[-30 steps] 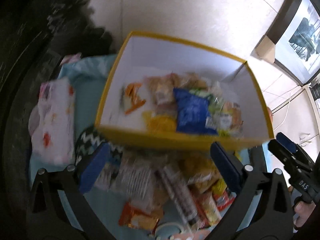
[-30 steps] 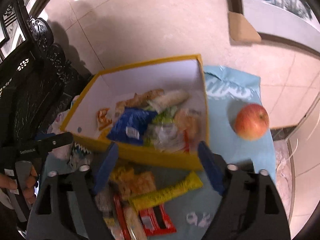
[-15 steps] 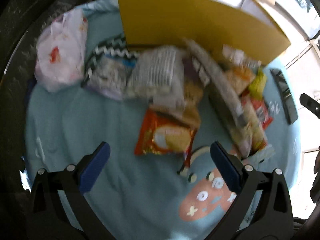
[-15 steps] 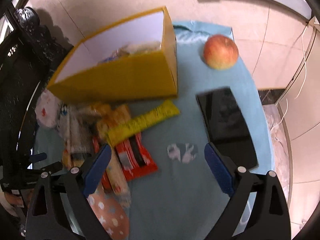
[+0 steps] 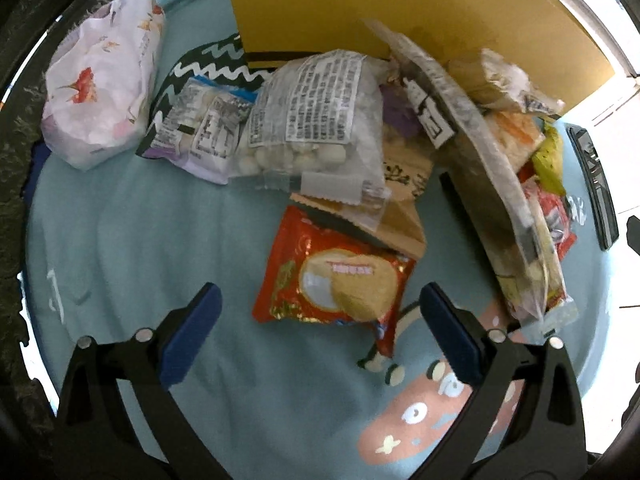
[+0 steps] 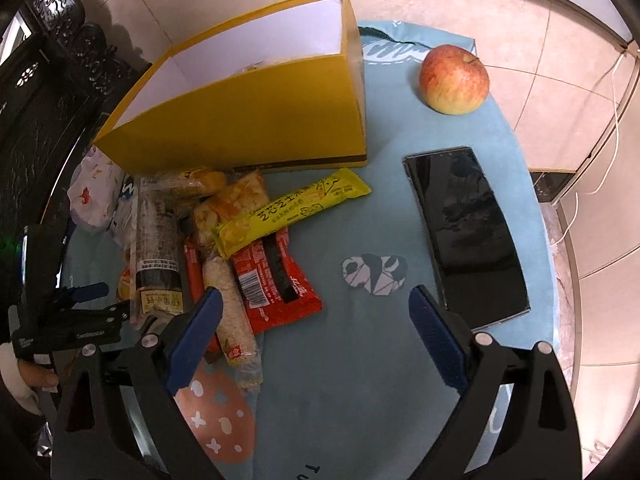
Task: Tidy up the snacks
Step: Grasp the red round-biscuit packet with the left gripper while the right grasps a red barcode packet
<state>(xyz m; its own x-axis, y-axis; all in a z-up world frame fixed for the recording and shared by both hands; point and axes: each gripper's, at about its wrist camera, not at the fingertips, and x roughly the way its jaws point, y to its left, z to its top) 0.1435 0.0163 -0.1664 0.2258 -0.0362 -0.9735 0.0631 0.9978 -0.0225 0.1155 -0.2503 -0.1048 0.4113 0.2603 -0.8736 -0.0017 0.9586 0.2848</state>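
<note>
From the left wrist view, the left claw (image 5: 316, 324) points steeply down at the table with its blue pads wide apart and just starting to close, nothing pressed between them yet. The red cracker packet (image 5: 332, 280) lies just above the claw in the frame, a little right of centre, its lower edge reaching into the gap between the pads; its long axis runs roughly up and down the frame, tilted slightly, so the pads look set to meet its two long sides. Above it the other snacks are heaped: a clear bag of white candies (image 5: 316, 120), a brown paper packet (image 5: 400, 216) under it, and a long clear-wrapped pack (image 5: 480, 152) leaning toward the yellow box (image 5: 360, 12) at the top of the frame. A flowered tissue pack (image 5: 104, 80) sits at upper left. From the right wrist view, the right claw (image 6: 312, 320) is also wide and empty, hovering over bare cloth at lower centre. The snack pile lies to its upper left, with a yellow corn bar (image 6: 292, 212) lying diagonally across a red wrapper (image 6: 272, 276) and a long rice-cracker stick (image 6: 232, 312) beside the left pad. The left claw (image 6: 80, 304) shows at the far left, nearer the pile, so I judge it the one about to pick. The surface is a round table under a light blue cloth (image 6: 400, 380) with cartoon prints; a dark phone (image 6: 468, 232) and an apple (image 6: 454, 80) lie to the right, beige floor tiles beyond.
</note>
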